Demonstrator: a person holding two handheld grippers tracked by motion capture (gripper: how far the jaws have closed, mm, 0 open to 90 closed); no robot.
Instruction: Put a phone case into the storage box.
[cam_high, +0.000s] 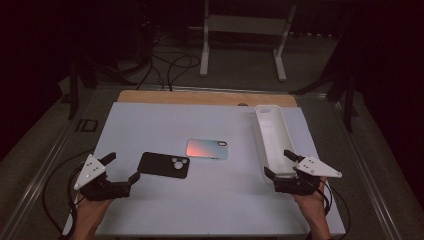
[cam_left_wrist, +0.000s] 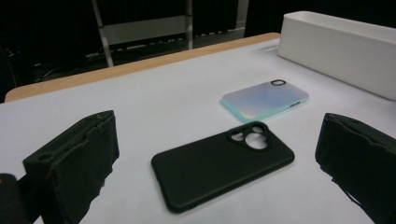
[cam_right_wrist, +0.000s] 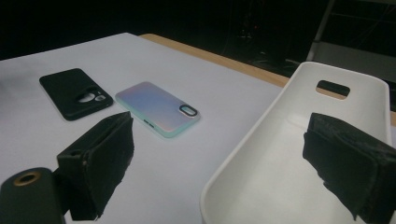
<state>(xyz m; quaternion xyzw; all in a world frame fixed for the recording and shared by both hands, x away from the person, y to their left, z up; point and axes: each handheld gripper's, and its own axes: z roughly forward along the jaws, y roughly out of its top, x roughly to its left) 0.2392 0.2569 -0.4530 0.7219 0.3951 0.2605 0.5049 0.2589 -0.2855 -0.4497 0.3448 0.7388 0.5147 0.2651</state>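
At the left of the high view, the left gripper (cam_high: 121, 170) rests low on the white table (cam_high: 165, 215), its jaws spread wide and holding nothing. Just ahead of it lies a black phone case (cam_high: 164, 165), flat and back side up, with its camera holes away from the gripper; in the left gripper view the case (cam_left_wrist: 223, 164) sits between the open jaws but a little beyond them, untouched.

Near the middle of the table, close beside the black one but apart from it, lies a shiny pastel phone case (cam_high: 207, 149), also flat.

At the right stands a long white tray (cam_high: 271, 139), which looks empty, though its far end is dim. The right gripper (cam_high: 279, 164) sits at the tray's near end, jaws wide and gripping nothing; its own view shows one jaw outside the tray (cam_right_wrist: 261, 154) and one inside.

Judging from this, nothing has been picked up: both cases lie loose, and the likely work of moving them to the tray is all ahead.
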